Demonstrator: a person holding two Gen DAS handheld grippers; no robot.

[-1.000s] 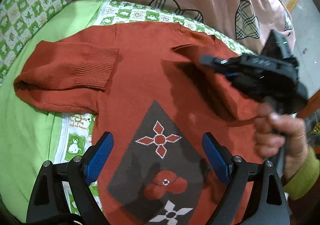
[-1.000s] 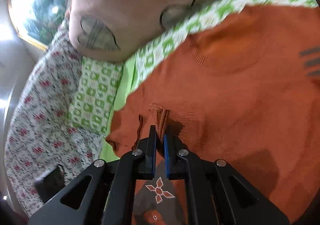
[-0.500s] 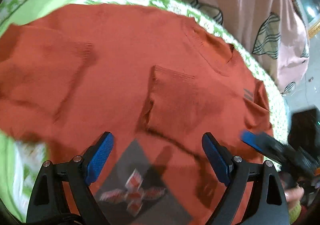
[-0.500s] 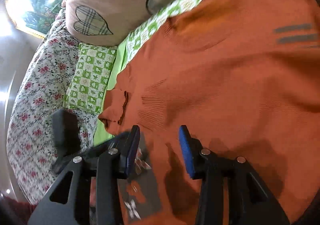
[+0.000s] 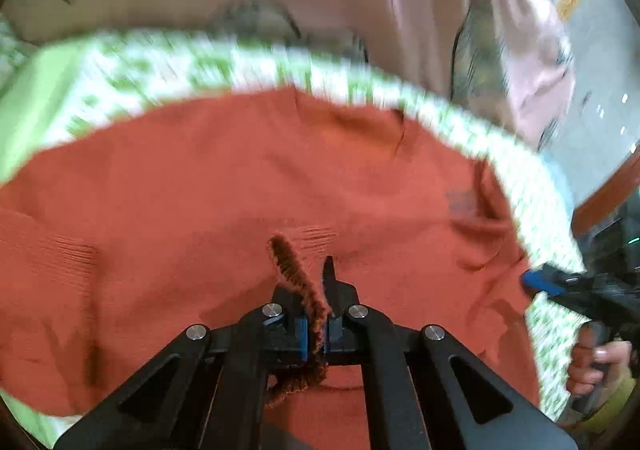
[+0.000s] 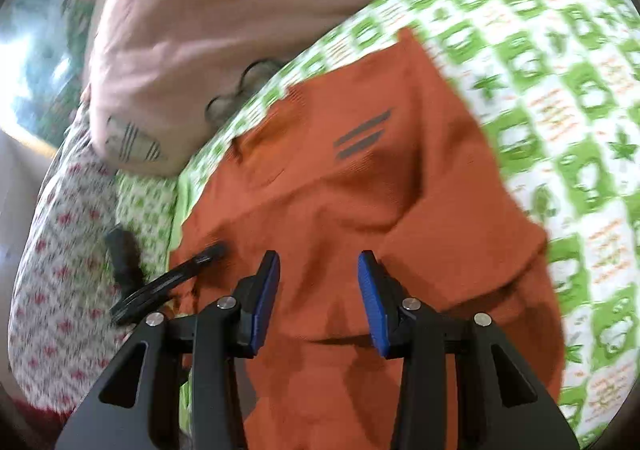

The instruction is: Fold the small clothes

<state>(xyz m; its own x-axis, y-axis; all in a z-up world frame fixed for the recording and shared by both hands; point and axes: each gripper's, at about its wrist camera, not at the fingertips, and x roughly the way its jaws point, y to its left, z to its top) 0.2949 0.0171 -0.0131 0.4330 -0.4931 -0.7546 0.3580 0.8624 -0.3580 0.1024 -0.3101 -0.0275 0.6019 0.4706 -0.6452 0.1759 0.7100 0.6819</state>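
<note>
Now left gripper point(image 5: 316, 314) pinches sweater point(image 5: 240, 190) — right gripper point(image 6: 318, 298) agape.

The sweater point(image 5: 224, 186) is showing matt, ribbed knit; the green checked sheet point(image 6: 560, 98) is looking like smooth printed cloth; the gripper fingers point(image 6: 372, 306) are wearing blue rubbery pads on matt black plastic

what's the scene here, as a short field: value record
garment: orange sweater, lying on the bed
surface: green-and-white checked sheet
behind: pink quilt with plaid patches
left hand-held gripper: shut on a ribbed edge of the sweater
right hand-held gripper: open above the sweater, holding nothing
image quality: left view motion-blurred
</note>
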